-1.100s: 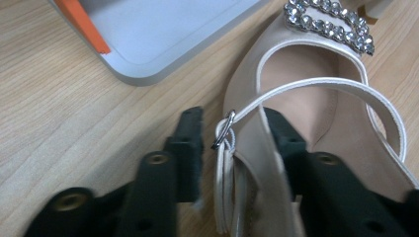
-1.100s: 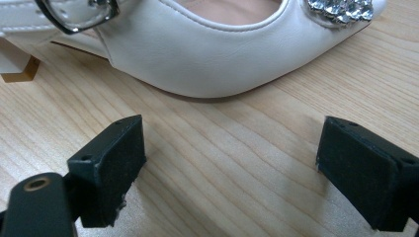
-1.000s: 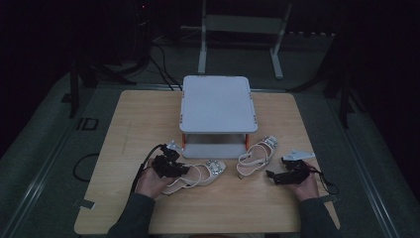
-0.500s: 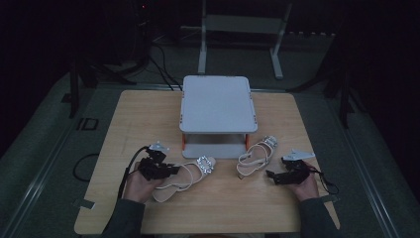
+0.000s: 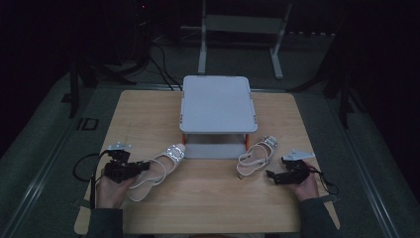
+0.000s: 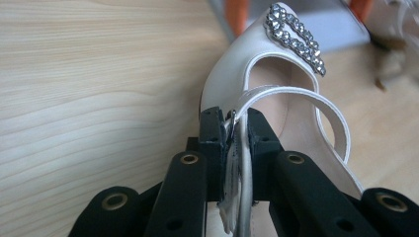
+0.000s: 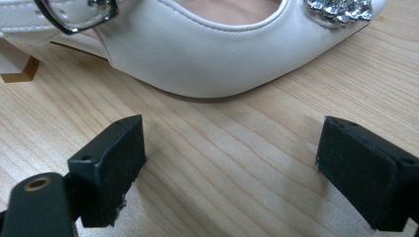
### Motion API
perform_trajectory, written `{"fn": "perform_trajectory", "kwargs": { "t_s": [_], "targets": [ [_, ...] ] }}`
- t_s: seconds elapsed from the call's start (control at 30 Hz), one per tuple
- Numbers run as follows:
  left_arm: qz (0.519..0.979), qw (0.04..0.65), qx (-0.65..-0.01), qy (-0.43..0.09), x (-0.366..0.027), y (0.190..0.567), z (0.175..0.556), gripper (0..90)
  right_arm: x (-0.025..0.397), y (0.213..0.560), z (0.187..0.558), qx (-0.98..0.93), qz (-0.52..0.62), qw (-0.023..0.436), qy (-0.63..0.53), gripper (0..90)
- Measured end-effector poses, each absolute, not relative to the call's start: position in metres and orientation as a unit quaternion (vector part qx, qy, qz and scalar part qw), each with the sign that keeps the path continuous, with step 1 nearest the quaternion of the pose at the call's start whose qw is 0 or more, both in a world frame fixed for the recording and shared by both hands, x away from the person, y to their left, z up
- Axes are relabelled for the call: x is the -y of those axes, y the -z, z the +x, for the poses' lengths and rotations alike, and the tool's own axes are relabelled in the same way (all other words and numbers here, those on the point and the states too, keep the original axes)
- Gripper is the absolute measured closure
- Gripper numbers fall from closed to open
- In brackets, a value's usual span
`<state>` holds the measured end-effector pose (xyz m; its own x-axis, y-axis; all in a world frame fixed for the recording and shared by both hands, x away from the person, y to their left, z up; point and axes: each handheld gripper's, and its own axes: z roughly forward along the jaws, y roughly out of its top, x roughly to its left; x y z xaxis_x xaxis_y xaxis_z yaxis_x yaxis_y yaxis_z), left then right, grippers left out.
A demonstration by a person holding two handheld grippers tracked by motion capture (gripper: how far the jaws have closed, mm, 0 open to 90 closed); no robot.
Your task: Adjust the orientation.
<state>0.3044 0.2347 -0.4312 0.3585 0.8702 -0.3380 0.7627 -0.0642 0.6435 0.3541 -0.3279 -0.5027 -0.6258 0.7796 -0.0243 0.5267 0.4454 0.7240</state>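
White sandal (image 5: pixel 157 168) lies near the counter's (image 5: pixel 213 208) front-left corner, its strap clamped in the left hand-held gripper (image 6: pixel 232 133), while the right hand-held gripper (image 7: pixel 230 163), jaws spread apart, rests just short of the second sandal (image 7: pixel 232 54) toward the front-right.

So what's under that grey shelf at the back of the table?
Under the grey shelf, orange legs and a lower grey tray show, with both shoes' toes near it. Farther back is hidden.
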Motion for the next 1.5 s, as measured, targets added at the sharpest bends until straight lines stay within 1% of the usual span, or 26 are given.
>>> {"fn": "perform_trajectory", "kwargs": {
  "t_s": [0.13,0.27,0.43,0.53,0.57,0.63,0.7,0.77,0.87,0.93,0.97,1.0,1.1,1.2,1.37,1.5],
  "targets": [
    [0.700,0.385,-0.597,-0.079,-0.245,0.432,0.316,81.6,0.328,0.503,0.354,-0.831,0.393,0.180,-0.350,11.6],
    [0.681,0.373,-0.622,-0.105,-0.245,0.434,0.335,81.6,0.328,0.503,0.354,-0.830,0.394,0.181,-0.350,11.6],
    [0.643,0.375,-0.660,-0.103,-0.242,0.438,0.363,81.7,0.328,0.502,0.354,-0.830,0.395,0.180,-0.350,11.7],
    [0.609,0.385,-0.688,-0.090,-0.239,0.440,0.377,81.7,0.328,0.502,0.354,-0.830,0.395,0.180,-0.350,11.7],
    [0.609,0.385,-0.688,-0.090,-0.239,0.440,0.377,81.7,0.328,0.502,0.354,-0.830,0.395,0.180,-0.350,11.7],
    [0.591,0.377,-0.709,-0.081,-0.233,0.443,0.389,81.8,0.328,0.502,0.354,-0.830,0.395,0.180,-0.350,11.7],
    [0.587,0.369,-0.716,-0.079,-0.229,0.448,0.396,81.7,0.328,0.502,0.354,-0.830,0.395,0.180,-0.350,11.7],
    [0.596,0.357,-0.715,-0.077,-0.227,0.454,0.402,81.5,0.328,0.502,0.354,-0.830,0.395,0.180,-0.350,11.7],
    [0.614,0.336,-0.708,-0.091,-0.227,0.461,0.405,79.3,0.328,0.502,0.354,-0.830,0.395,0.180,-0.350,11.7],
    [0.640,0.322,-0.690,-0.105,-0.226,0.461,0.407,70.4,0.328,0.502,0.354,-0.830,0.395,0.180,-0.350,11.7],
    [0.653,0.309,-0.681,-0.121,-0.224,0.459,0.407,66.3,0.328,0.502,0.354,-0.830,0.395,0.180,-0.350,11.7],
    [0.667,0.294,-0.671,-0.137,-0.222,0.457,0.408,64.0,0.328,0.502,0.354,-0.830,0.395,0.180,-0.350,11.7],
    [0.688,0.283,-0.649,-0.159,-0.217,0.449,0.410,59.9,0.328,0.502,0.354,-0.830,0.395,0.180,-0.350,11.7],
    [0.696,0.291,-0.637,-0.158,-0.217,0.441,0.414,56.8,0.328,0.502,0.354,-0.830,0.395,0.180,-0.350,11.7],
    [0.716,0.260,-0.631,-0.146,-0.217,0.440,0.424,56.1,0.328,0.502,0.354,-0.830,0.395,0.180,-0.350,11.7],
    [0.724,0.249,-0.632,-0.119,-0.216,0.449,0.432,59.9,0.328,0.502,0.354,-0.830,0.395,0.180,-0.350,11.7]
  ]
}}
